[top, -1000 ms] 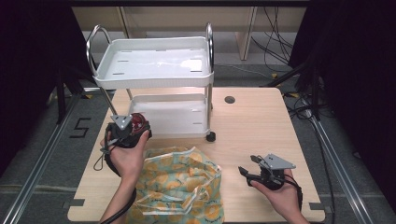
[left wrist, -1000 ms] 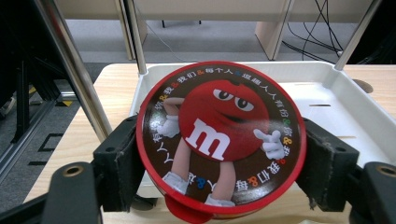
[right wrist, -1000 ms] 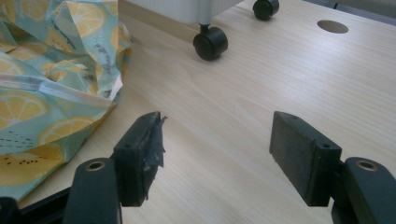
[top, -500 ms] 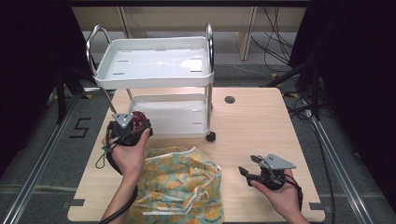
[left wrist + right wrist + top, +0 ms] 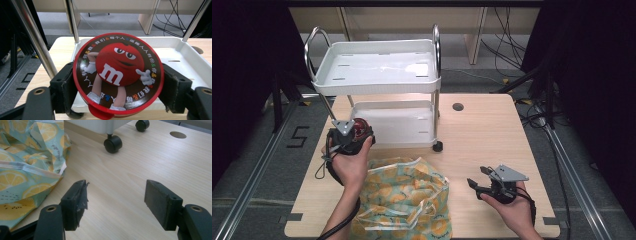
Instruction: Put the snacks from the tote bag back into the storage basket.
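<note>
My left gripper (image 5: 354,131) is shut on a round red candy tin (image 5: 118,73) with a cartoon figure on its lid; the tin (image 5: 360,129) hangs at the left front corner of the cart's lower shelf (image 5: 397,122). The small white two-shelf cart (image 5: 377,70) stands on the table's far left. A lemon-print bag (image 5: 404,200) lies crumpled at the front of the table, below the left hand. My right gripper (image 5: 476,181) rests low over the table at the front right, open, with bare wood between its jaws (image 5: 115,197).
The cart has chrome handles (image 5: 312,50) and black caster wheels (image 5: 113,144). A round cable hole (image 5: 457,106) sits in the wooden table (image 5: 492,135) behind the right hand. Cables run on the floor (image 5: 512,55) beyond the table.
</note>
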Available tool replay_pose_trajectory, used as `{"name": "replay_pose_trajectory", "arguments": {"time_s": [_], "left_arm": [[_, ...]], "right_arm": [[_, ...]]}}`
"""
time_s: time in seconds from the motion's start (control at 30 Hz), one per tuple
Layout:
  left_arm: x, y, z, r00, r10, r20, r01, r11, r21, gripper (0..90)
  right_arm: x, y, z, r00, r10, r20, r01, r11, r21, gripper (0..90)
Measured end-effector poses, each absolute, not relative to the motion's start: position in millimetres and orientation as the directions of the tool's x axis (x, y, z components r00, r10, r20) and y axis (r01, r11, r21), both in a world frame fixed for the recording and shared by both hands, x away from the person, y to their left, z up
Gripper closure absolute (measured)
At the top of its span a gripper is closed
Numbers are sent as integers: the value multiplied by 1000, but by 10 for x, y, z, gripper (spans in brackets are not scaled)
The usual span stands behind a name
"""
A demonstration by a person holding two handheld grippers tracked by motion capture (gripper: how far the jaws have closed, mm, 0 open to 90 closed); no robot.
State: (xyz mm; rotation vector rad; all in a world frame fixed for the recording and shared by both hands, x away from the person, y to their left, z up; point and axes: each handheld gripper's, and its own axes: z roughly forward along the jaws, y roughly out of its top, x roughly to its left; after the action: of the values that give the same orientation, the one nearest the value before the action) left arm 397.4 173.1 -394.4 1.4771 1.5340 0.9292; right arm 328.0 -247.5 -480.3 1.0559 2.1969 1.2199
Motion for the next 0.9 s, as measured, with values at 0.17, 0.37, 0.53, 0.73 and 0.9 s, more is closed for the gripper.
{"name": "replay_pose_trajectory", "arguments": {"time_s": [0.17, 0.37, 0.53, 0.73, 0.9], "left_arm": [[3995, 1730, -3969, 0, 998, -69, 419, 63, 906, 255], [4014, 1730, -3993, -2, 997, -71, 420, 65, 905, 255], [4031, 1739, -4010, -13, 997, -70, 423, 69, 903, 255], [4037, 1738, -4019, -21, 997, -69, 427, 71, 902, 255], [4052, 1723, -4020, -25, 998, -64, 429, 69, 901, 255]], "right_arm": [[3302, -2490, -4806, -633, 774, -17, 394, 341, 854, 354], [3294, -2473, -4812, -630, 777, 2, 411, 330, 850, 353], [3322, -2484, -4809, -644, 765, -22, 388, 351, 852, 353], [3321, -2446, -4807, -640, 768, 4, 407, 335, 850, 354], [3358, -2435, -4815, -658, 752, -25, 376, 357, 855, 353]]}}
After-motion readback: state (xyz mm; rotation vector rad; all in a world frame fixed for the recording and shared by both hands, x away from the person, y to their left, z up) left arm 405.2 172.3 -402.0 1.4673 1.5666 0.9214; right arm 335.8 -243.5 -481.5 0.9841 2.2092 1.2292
